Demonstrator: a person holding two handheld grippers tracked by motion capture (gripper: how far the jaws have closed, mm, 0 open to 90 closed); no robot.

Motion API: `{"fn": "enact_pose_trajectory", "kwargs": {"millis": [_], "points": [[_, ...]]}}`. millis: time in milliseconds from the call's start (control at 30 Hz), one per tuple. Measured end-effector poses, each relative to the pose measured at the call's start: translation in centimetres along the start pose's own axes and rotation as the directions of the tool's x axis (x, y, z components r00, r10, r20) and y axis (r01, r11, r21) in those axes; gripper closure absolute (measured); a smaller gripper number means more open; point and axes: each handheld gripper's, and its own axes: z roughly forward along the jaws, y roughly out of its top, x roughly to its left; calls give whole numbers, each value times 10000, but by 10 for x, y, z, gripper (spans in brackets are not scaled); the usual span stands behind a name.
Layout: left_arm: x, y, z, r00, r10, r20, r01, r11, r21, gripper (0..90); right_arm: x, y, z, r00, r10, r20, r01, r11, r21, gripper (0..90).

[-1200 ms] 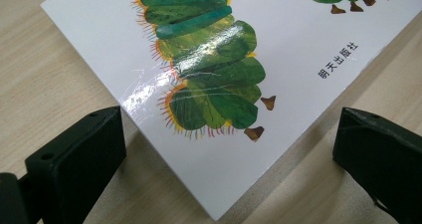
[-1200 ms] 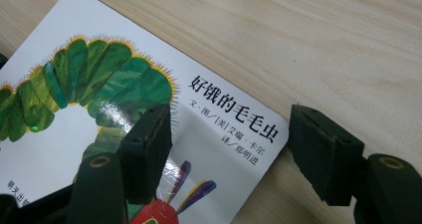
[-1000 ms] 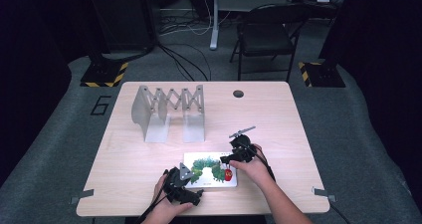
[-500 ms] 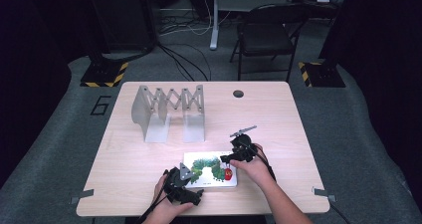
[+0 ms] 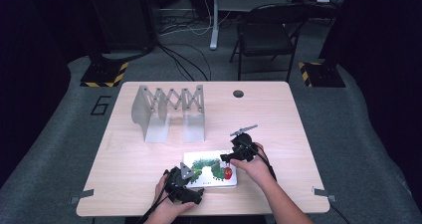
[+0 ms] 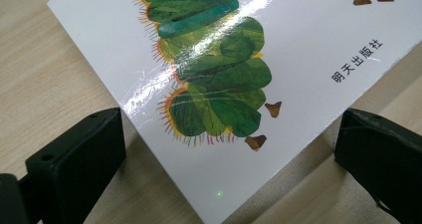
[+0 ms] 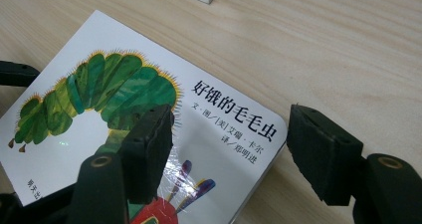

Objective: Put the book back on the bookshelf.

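Dark floor and cables surrounded our pale wooden table [image 5: 149, 184], with a folding chair [image 5: 266, 35] standing beyond its far edge. On the tabletop we had a picture book [image 5: 211, 170] lying flat near the front edge, its white cover showing a green caterpillar (the glossy wrap caught the light). Behind it, well apart, stood a grey expanding rack [image 5: 169, 112], and a small dark disc [image 5: 238, 93] sat near the far edge.

Our left gripper [image 5: 185, 184] rested at the book's near left corner. In the left gripper view its jaws stood wide apart, one on either side of that corner [image 6: 214, 204], with neither pad pressing on the cover. Our right gripper [image 5: 234, 157] was at the book's right end. In the right gripper view its jaws were open too: one pad [image 7: 149, 149] hung over the cover beside the title, the other [image 7: 323, 154] stood off the book's edge above bare wood, gripping nothing.
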Motion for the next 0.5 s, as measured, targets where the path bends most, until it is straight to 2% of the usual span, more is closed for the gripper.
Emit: {"fn": "enact_pose_trajectory", "kwargs": {"millis": [33, 67, 433, 500], "points": [[0, 0, 0, 10000, 17, -11, -17, 10000, 12, 0, -1, 0, -1, 9999, -168, 22, 168, 9999, -37, 342], [1, 1, 0, 10000, -4, 74, 4, 10000, 29, 0, 0, 0, -3, 9999, -150, 0, 150, 9999, -70, 342], [0, 2, 1, 10000, -80, -58, 80, 9999, 83, 0, 2, 3, -8, 9996, -284, -7, 284, 9995, -103, 346], [0, 3, 1, 9999, -87, -55, 87, 9999, 129, 0, 4, 4, -8, 9996, -280, 78, 282, 9992, -287, 346]]}}
